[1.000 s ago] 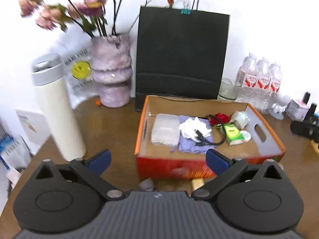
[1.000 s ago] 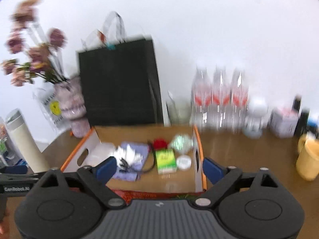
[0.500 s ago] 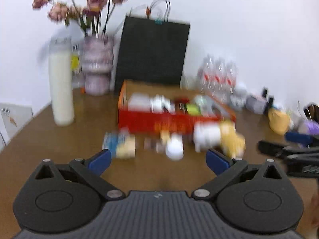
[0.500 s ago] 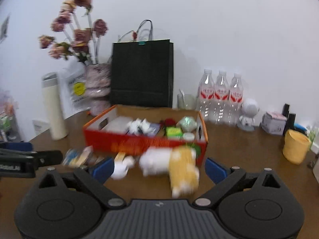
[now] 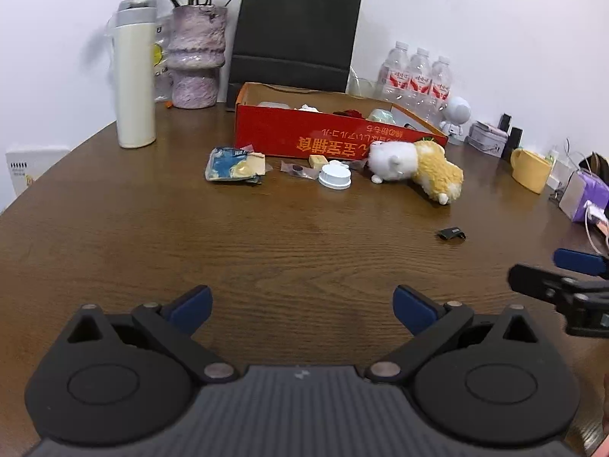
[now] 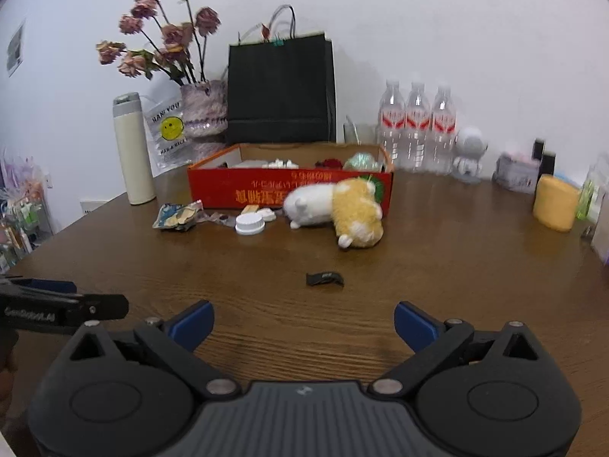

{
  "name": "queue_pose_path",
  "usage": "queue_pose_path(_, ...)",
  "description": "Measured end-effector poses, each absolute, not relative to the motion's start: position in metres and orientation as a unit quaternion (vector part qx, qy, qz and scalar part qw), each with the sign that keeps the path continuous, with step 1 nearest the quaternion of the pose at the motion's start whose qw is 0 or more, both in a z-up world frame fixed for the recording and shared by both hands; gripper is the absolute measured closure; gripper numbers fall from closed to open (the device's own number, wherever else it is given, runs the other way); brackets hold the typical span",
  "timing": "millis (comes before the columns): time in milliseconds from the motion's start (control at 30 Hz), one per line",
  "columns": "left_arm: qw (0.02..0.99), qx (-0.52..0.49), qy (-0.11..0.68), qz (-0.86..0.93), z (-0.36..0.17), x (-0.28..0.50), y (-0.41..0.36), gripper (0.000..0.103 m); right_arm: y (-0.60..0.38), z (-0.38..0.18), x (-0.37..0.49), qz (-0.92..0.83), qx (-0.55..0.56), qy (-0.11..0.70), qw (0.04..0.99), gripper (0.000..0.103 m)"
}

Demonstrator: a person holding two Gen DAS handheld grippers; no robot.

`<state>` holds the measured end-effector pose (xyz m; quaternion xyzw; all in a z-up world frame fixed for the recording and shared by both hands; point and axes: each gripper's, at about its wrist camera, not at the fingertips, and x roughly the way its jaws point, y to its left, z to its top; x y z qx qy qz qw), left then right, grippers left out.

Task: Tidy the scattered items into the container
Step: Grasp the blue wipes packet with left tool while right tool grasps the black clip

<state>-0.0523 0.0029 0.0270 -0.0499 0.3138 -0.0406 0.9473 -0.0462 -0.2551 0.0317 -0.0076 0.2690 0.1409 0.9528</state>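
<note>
While both tongs (image 5: pixel 300 306) (image 6: pixel 303 323) gape empty, the plush toy (image 6: pixel 335 211) lies beside the red box (image 6: pixel 228 186).

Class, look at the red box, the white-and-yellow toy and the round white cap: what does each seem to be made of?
Red box: probably printed cardboard, with a brown raw inner wall and thin folded edges. Toy: plush fabric, fuzzy and matte. White cap: likely smooth plastic, with a ribbed rim and a slight sheen.

Both grippers are black with ribbed grey housings, silver screws and blue-padded jaws (printed lettering unreadable).
</note>
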Motion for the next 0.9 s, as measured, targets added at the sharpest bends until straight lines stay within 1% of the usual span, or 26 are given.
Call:
queue_pose_path(67,0.948,-0.046,0.313,-0.042,0.027,-0.045,0.004,0.000,-0.253,0.027,-0.036,0.143,-0.011,0.277,0.950,0.015)
queue_pose_path(200,0.951,-0.038,0.305,-0.027,0.028,-0.016,0.014,0.000,-0.247,0.019,-0.010,0.150,-0.012,0.285,0.946,0.020)
queue_pose_path(233,0.952,-0.033,0.302,-0.023,0.030,-0.004,0.017,0.000,-0.245,0.017,0.000,0.149,-0.014,0.294,0.944,0.027)
queue_pose_path(267,0.954,-0.028,0.298,-0.018,0.031,0.008,0.021,0.000,-0.244,0.016,0.009,0.149,-0.015,0.300,0.942,0.037)
queue_pose_path(300,0.956,-0.023,0.293,-0.018,0.032,0.020,0.024,0.000,-0.243,0.014,0.018,0.149,-0.014,0.308,0.940,0.044)
queue_pose_path(333,0.956,-0.016,0.291,-0.020,0.033,0.032,0.026,0.000,-0.242,0.011,0.027,0.149,-0.013,0.318,0.936,0.054)
queue_pose_path(367,0.957,-0.008,0.289,-0.020,0.034,0.047,0.029,0.003,-0.241,0.010,0.033,0.150,-0.014,0.322,0.935,0.058)
queue_pose_path(400,0.957,-0.002,0.289,-0.025,0.035,0.060,0.032,0.006,-0.239,0.008,0.039,0.149,-0.016,0.326,0.934,0.058)
queue_pose_path(467,0.957,0.003,0.290,-0.028,0.036,0.084,0.036,0.008,-0.238,0.006,0.048,0.146,-0.020,0.325,0.934,0.058)
queue_pose_path(600,0.954,0.017,0.297,-0.020,0.028,0.119,0.040,0.009,-0.236,0.001,0.063,0.126,-0.029,0.327,0.936,0.059)
queue_pose_path(667,0.954,0.031,0.299,-0.016,0.022,0.132,0.041,0.010,-0.235,0.000,0.066,0.125,-0.036,0.324,0.937,0.062)
queue_pose_path(700,0.952,0.035,0.304,-0.015,0.020,0.137,0.043,0.012,-0.235,0.000,0.067,0.129,-0.037,0.323,0.937,0.064)
queue_pose_path(733,0.950,0.039,0.311,-0.017,0.017,0.143,0.043,0.014,-0.234,0.000,0.068,0.134,-0.040,0.322,0.936,0.071)
queue_pose_path(800,0.946,0.034,0.322,-0.017,0.011,0.151,0.047,0.024,-0.232,0.001,0.070,0.140,-0.047,0.324,0.934,0.075)
queue_pose_path(833,0.945,0.026,0.326,-0.020,0.008,0.154,0.050,0.027,-0.232,0.001,0.070,0.143,-0.049,0.324,0.934,0.078)
queue_pose_path(867,0.945,0.014,0.327,-0.025,0.005,0.155,0.054,0.038,-0.232,0.002,0.069,0.143,-0.049,0.324,0.934,0.081)
queue_pose_path(900,0.945,0.002,0.327,-0.028,0.003,0.155,0.057,0.040,-0.233,0.002,0.068,0.142,-0.048,0.322,0.935,0.081)
